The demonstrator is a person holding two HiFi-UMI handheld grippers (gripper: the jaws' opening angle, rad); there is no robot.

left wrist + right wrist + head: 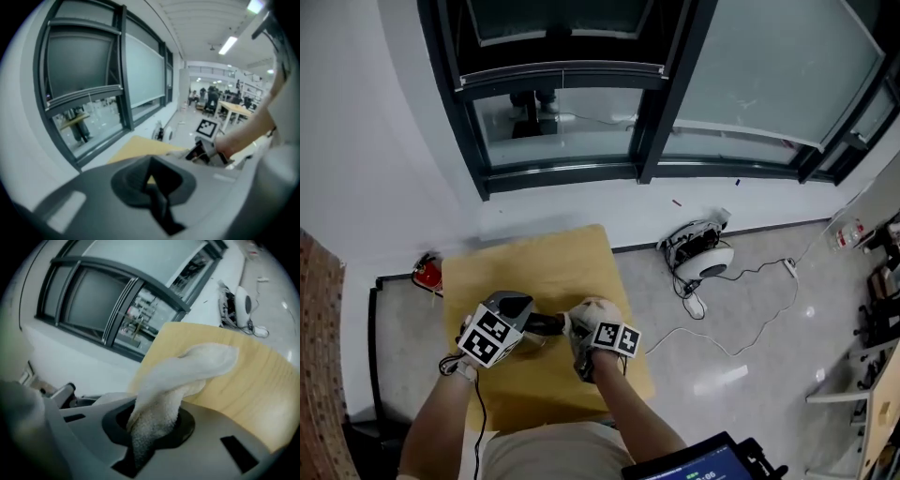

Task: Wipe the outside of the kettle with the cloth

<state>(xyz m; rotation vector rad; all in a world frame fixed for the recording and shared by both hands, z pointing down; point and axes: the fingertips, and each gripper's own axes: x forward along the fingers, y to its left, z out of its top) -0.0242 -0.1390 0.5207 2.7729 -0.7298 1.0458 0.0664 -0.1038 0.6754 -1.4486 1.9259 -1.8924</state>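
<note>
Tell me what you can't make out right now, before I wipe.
The kettle: head view, mostly under the left gripper and its marker cube; only a dark part shows.
Whether the cloth touches the kettle: head view, too small, covered by the right gripper.
The left gripper's grip: left gripper view, jaws dark and blurred.

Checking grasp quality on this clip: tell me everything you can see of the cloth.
The cloth is off-white, terry-like fabric with a nubbly pile. It is bunched into a thick, twisted roll. One end is pinched between the jaws of the right hand-held gripper, and the free end sticks forward as a rounded wad, seen against the light wooden table. Whether that free end touches anything cannot be told.
</note>
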